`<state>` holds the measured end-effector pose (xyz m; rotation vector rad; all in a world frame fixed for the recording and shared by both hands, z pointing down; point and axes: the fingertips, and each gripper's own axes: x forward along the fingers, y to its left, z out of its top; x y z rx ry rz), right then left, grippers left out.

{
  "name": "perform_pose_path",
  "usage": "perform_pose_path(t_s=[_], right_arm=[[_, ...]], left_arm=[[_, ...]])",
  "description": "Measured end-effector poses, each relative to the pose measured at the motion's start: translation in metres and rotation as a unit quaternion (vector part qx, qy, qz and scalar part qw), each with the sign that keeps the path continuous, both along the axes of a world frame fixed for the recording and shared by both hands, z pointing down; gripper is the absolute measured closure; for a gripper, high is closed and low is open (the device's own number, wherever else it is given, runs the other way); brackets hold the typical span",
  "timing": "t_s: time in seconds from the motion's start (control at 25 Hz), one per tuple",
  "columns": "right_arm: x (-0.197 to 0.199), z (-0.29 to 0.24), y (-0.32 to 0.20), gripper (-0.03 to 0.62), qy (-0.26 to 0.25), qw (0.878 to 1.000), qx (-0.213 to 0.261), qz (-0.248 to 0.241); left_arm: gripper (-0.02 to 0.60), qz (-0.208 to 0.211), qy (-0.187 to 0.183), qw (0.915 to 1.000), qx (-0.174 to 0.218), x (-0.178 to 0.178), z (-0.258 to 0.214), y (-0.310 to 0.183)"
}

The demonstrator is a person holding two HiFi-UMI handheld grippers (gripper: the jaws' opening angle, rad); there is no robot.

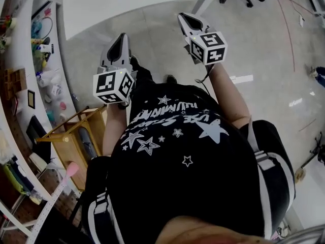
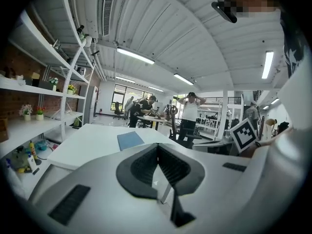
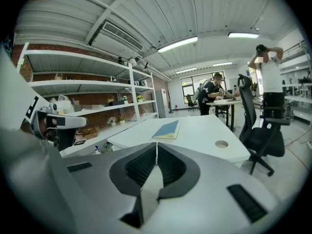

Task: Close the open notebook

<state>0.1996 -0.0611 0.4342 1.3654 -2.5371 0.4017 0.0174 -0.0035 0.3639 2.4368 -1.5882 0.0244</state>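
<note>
Both my left tongs [image 2: 157, 147] and right tongs [image 3: 156, 147] were pressed shut, empty. The flat blue-covered notebook [image 3: 167, 129] lay well ahead on the white surface [image 3: 204, 135], long axis pointing away; I judged neither hand clearly nearer.

I'm seeing a blue notebook [image 3: 167, 129] on a white table [image 3: 204, 136]. The left gripper [image 2: 157, 146] and right gripper [image 3: 156, 145] are showing white shells, black pads [image 3: 141, 165] and black-and-white marker cubes [image 1: 112, 85]. My black shirt [image 1: 177, 151] is showing white stars.
</note>
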Motion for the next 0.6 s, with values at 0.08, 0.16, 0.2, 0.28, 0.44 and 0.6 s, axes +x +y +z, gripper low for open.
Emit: perform_pose_path(t_s=[0.08,0.16,0.2,0.28,0.44,0.6], right_arm=[[0.001,-0.001,0.014,0.579,-0.003,1.000,0.004,-0.013],[0.004,-0.002,0.026,0.579,-0.004,1.000,0.008,-0.023],[0.005,-0.003,0.030,0.579,-0.004,1.000,0.009,-0.026],[0.007,-0.004,0.039,0.579,-0.006,0.999,0.011,-0.030],[0.004,-0.006,0.050,0.579,-0.011,0.999,0.014,-0.033],[0.001,-0.008,0.056,0.579,-0.013,0.999,0.017,-0.029]], left_arm=[[0.571,-0.006,-0.001,1.0000,0.004,0.007,-0.001,0.016],[0.571,-0.011,-0.002,0.9999,0.010,0.013,-0.003,0.029],[0.571,-0.013,-0.001,0.9998,0.012,0.015,-0.005,0.035],[0.571,-0.014,0.001,0.9998,0.017,0.020,-0.010,0.046],[0.571,-0.005,0.002,0.9998,0.021,0.024,-0.014,0.060],[0.571,0.001,-0.001,0.9998,0.020,0.022,-0.011,0.063]])
